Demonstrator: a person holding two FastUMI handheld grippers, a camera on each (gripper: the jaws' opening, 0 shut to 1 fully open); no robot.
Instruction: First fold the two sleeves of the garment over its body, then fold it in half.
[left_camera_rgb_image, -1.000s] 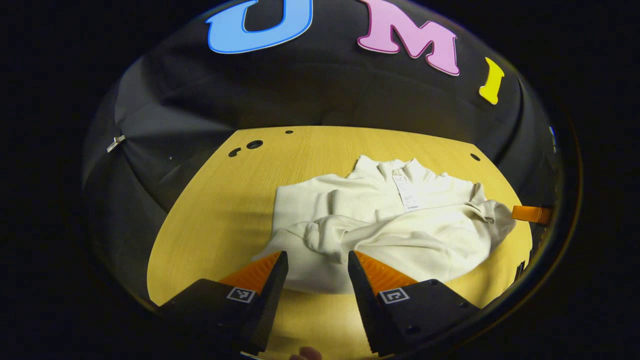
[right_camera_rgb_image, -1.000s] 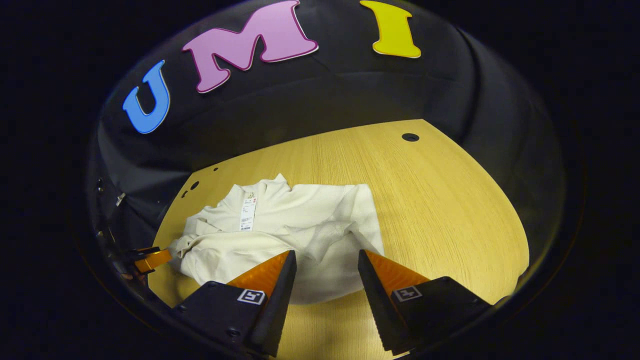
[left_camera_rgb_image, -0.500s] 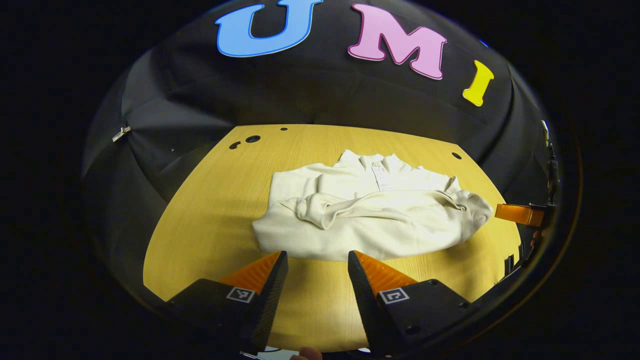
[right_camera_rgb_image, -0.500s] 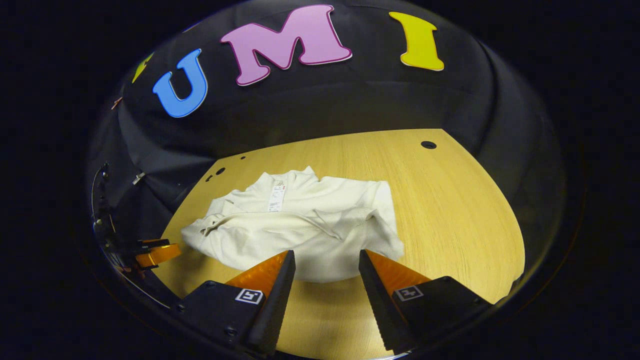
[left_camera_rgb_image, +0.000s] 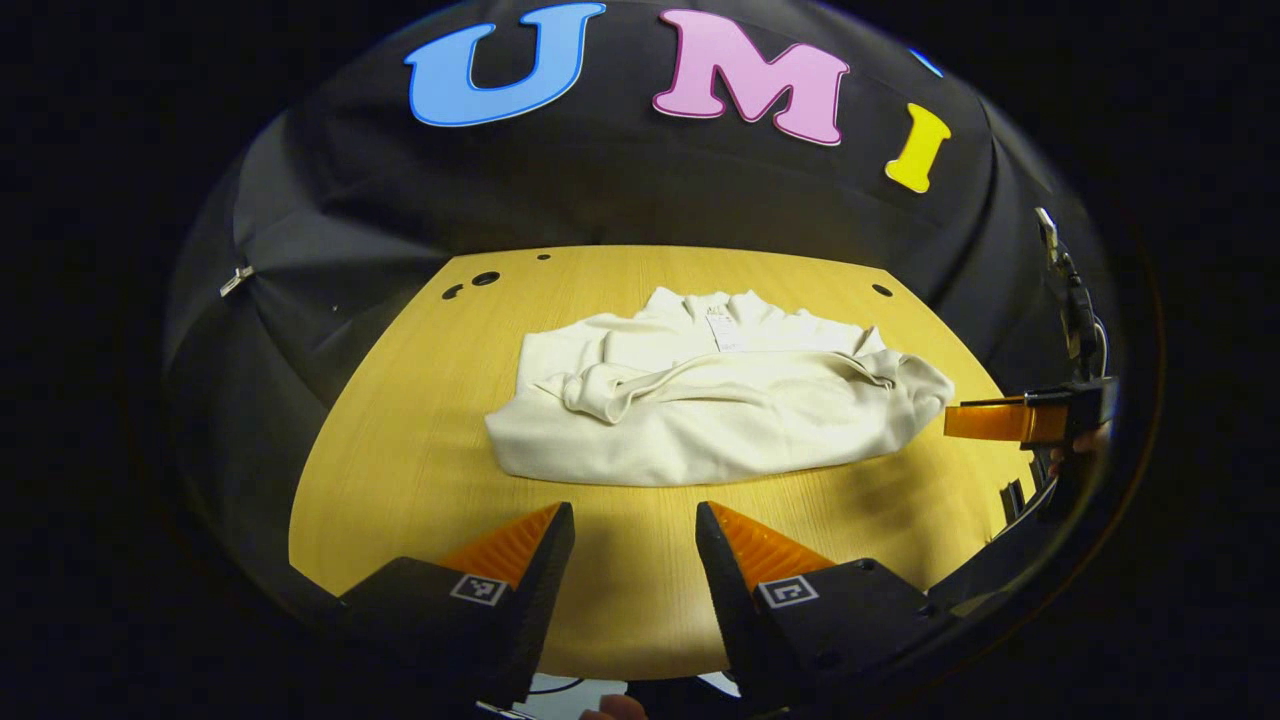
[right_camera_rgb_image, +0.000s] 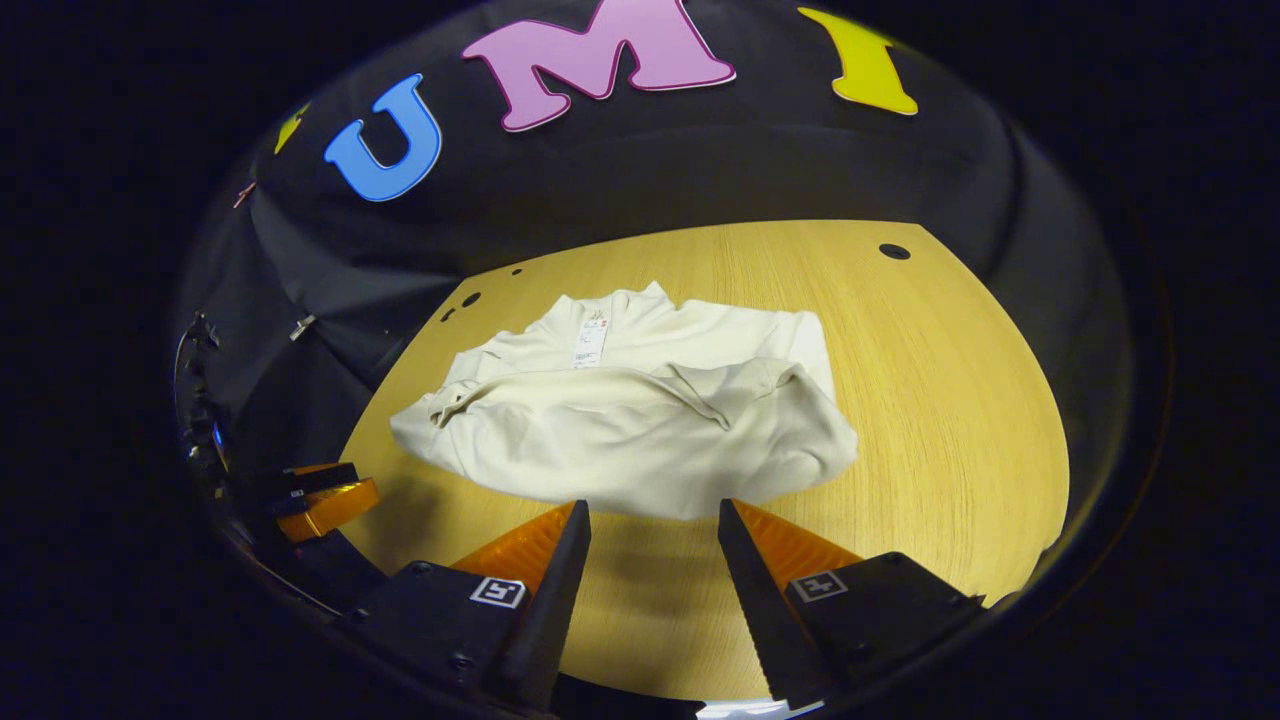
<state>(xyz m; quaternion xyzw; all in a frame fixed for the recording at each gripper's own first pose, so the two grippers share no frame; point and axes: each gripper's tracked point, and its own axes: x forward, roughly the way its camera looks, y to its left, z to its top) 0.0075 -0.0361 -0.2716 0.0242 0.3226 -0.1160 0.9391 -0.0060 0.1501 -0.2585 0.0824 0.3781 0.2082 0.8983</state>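
Note:
A cream garment (left_camera_rgb_image: 715, 405) (right_camera_rgb_image: 625, 425) lies folded on the wooden table (left_camera_rgb_image: 420, 420), its lower half laid up over the body, collar and white tag at the far side. My left gripper (left_camera_rgb_image: 630, 515) stands open above the bare table, short of the garment's near folded edge, with nothing between its fingers. My right gripper (right_camera_rgb_image: 652, 515) is open too, just clear of that same fold. The right gripper's fingers (left_camera_rgb_image: 985, 420) appear at the right edge of the left gripper view, and the left gripper's fingers (right_camera_rgb_image: 325, 505) appear low on the left of the right gripper view.
The table (right_camera_rgb_image: 960, 400) has small round holes near its far corners (left_camera_rgb_image: 485, 278) (right_camera_rgb_image: 893, 251). Black cloth walls close the booth behind and beside the table. Bare wood lies on both sides of the garment and along the near edge.
Both grippers have drawn back toward the table's near edge, away from the garment. The folded garment now lies farther ahead of both and has settled flatter.

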